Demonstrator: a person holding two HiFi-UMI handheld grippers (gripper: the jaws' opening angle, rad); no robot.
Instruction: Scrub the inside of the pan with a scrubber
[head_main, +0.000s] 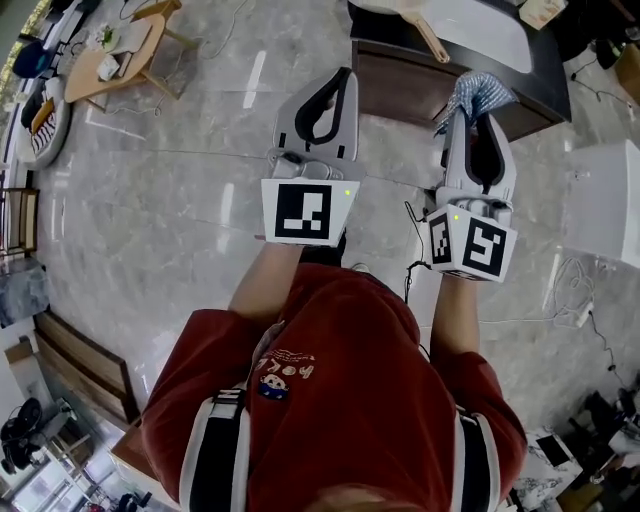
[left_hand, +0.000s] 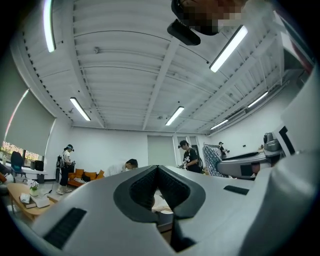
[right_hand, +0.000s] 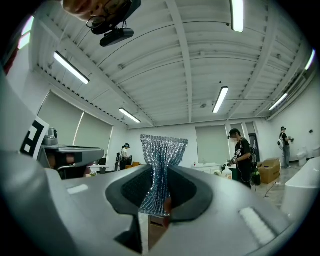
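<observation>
A dark table (head_main: 400, 85) on the grey stone floor (head_main: 200, 180) carries a wooden-handled pan (head_main: 426, 36) and a white slab (head_main: 490, 30).

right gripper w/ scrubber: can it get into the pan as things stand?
Probably not yet. The right gripper is shut on the scrubber but points out across the room, not down. The pan sits farther back on the table, mostly out of frame. Nothing seems to block the way forward.

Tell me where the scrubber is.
The scrubber is pinched in the jaws of the right gripper, fanning out past their tips, at the head view's upper right by the dark table.
</observation>
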